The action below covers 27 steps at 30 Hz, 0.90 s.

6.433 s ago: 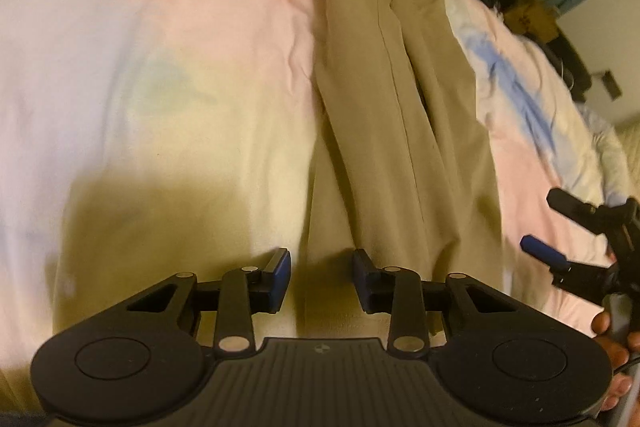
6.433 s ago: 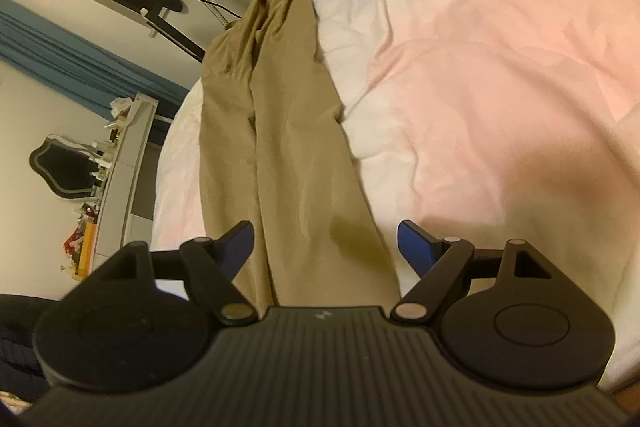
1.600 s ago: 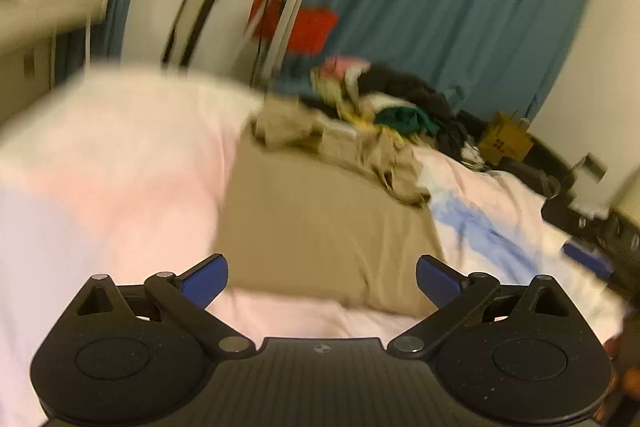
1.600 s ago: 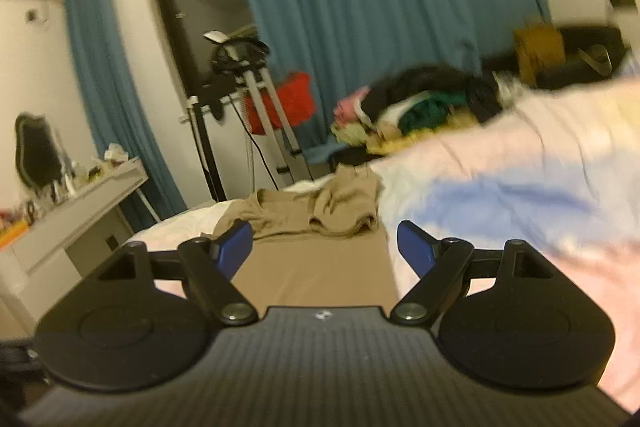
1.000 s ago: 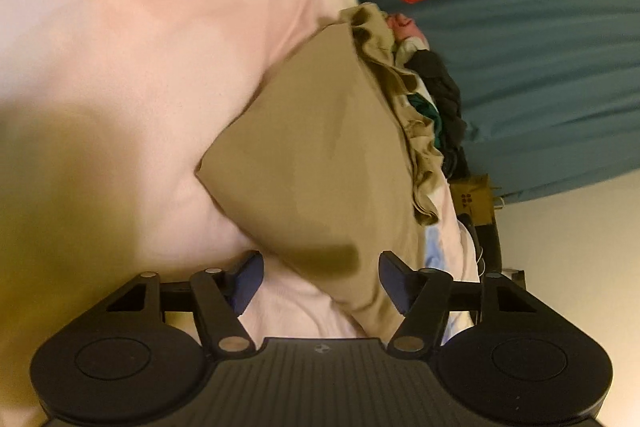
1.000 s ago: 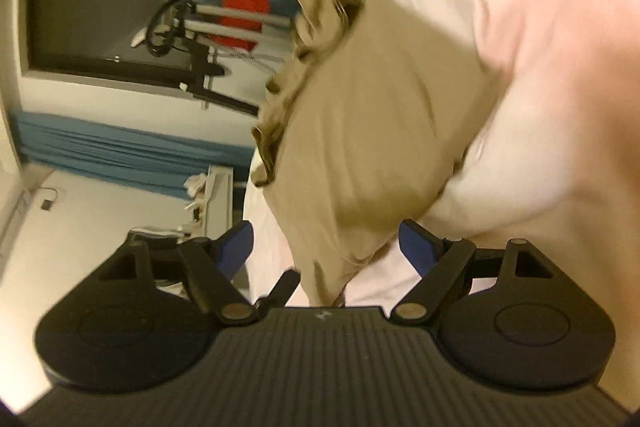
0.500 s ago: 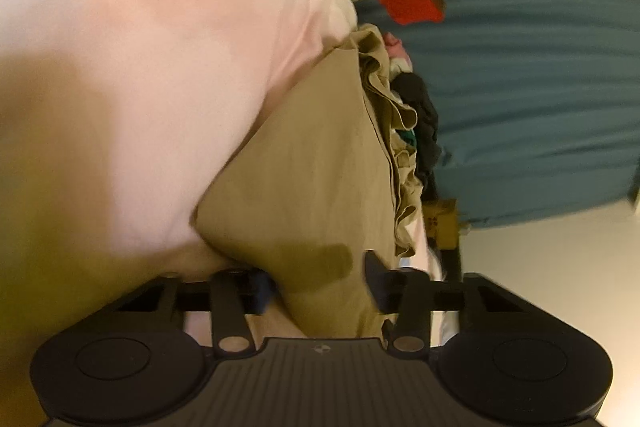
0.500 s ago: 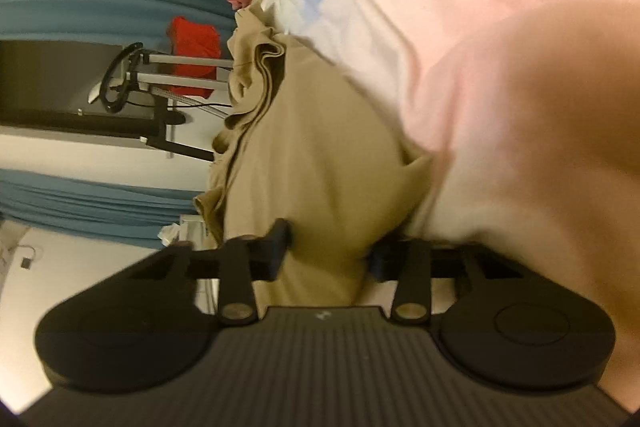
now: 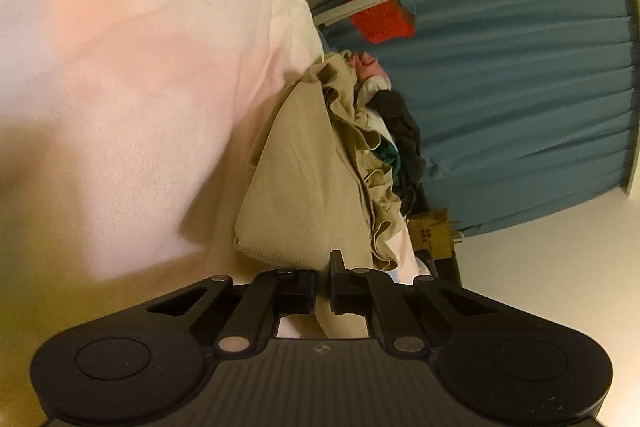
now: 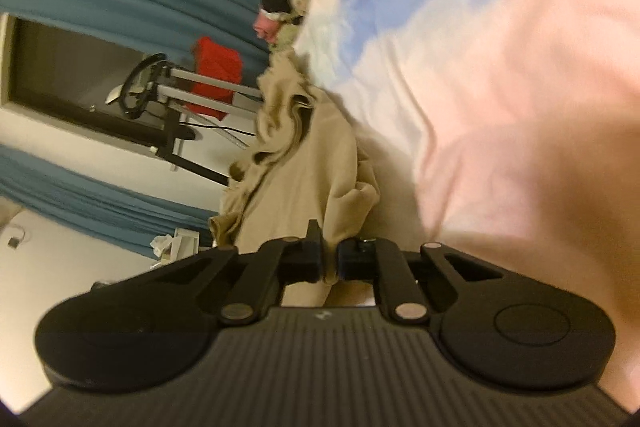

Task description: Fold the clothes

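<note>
While both the left tool and right tool pinch the trousers at lower centre, lifting evenly should keep the fold square.

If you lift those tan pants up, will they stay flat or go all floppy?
Probably floppy. The pants already bunch into soft ruffles at their far end, so the cloth likely droops wherever nothing holds it. The left tool and right tool have just closed on the near fold, so the middle between them may sag. They look light, as thin cloth.
</note>
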Tool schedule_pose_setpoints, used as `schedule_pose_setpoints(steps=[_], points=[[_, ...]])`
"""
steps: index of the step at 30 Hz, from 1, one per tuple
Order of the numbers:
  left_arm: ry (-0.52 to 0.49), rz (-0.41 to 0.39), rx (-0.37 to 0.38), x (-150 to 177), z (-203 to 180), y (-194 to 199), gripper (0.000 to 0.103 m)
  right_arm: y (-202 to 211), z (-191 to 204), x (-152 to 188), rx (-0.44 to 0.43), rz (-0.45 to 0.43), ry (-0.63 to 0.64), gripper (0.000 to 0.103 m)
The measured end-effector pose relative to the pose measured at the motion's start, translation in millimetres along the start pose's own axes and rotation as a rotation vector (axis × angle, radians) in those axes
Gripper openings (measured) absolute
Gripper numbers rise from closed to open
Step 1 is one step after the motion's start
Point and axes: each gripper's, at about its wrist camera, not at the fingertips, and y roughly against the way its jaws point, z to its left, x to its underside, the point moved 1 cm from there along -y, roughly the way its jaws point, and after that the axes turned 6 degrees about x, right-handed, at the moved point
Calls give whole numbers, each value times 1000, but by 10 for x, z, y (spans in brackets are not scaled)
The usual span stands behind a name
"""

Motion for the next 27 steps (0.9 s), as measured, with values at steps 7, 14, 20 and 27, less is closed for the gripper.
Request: schedule_pose_setpoints(steps=[7, 14, 20, 27], points=[[-68, -32, 4, 159, -425, 386, 5, 468, 175, 70, -24, -39, 55, 9], [-90, -19, 46, 544, -810, 1182, 5, 1368, 282, 333, -31, -37, 133, 9], [-69, -19, 53, 1012, -992, 1995, 5, 2324, 337, 709, -63, -75, 232, 9], [-70, -22, 54, 1393, -1080, 2567, 5, 2790, 208, 897, -44, -88, 205, 9]])
